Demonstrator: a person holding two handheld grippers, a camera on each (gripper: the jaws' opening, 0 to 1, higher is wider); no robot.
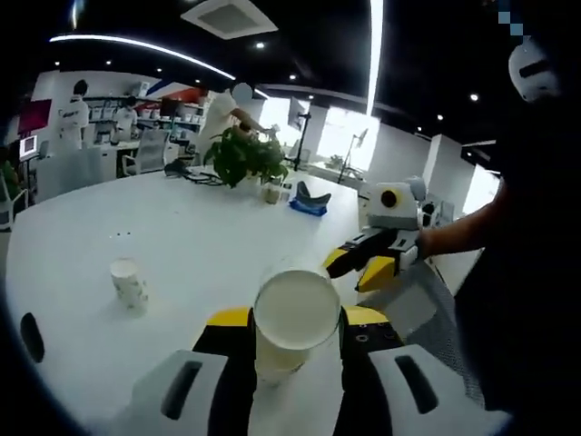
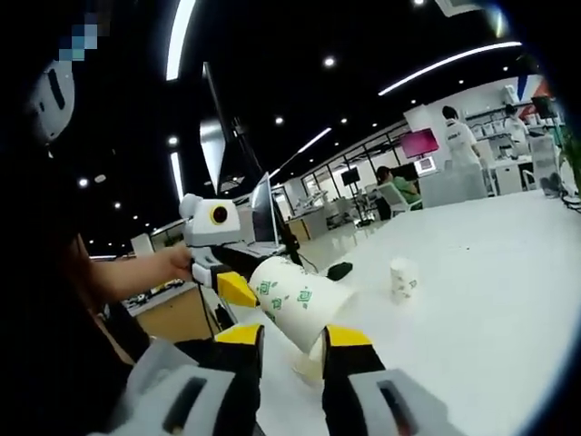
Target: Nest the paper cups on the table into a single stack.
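Gripping a paper cup (image 1: 296,320) between its yellow-tipped jaws, the left tool (image 1: 296,338) holds it above the white tabletop (image 1: 182,245), the cup's open mouth turned toward the camera in the left gripper view. In the right gripper view this held cup (image 2: 292,307) shows from the side, tilted, with green patterns on its white wall, and the left tool (image 2: 238,289) reaches in from the left with a person's hand (image 2: 172,263) behind it.

A second cup (image 1: 129,283) stands upright on the tabletop, well apart from the held one, to its left in the left gripper view; in the right gripper view the same standing cup (image 2: 402,278) sits farther out on the tabletop (image 2: 490,272).

The right tool (image 2: 292,350) has its two jaws apart, with the tilted cup's base just between and above their tips; whether they touch it cannot be told from that view. In the left gripper view the right tool (image 1: 368,263) comes in from the right, its jaws spread and nothing between them.

Farther back on the tabletop stand a potted plant (image 1: 243,156) and a blue object (image 1: 310,203) beside it. Beyond are desks, office chairs (image 1: 145,151) and people in white shirts (image 1: 73,113), under long ceiling light strips (image 1: 136,45).
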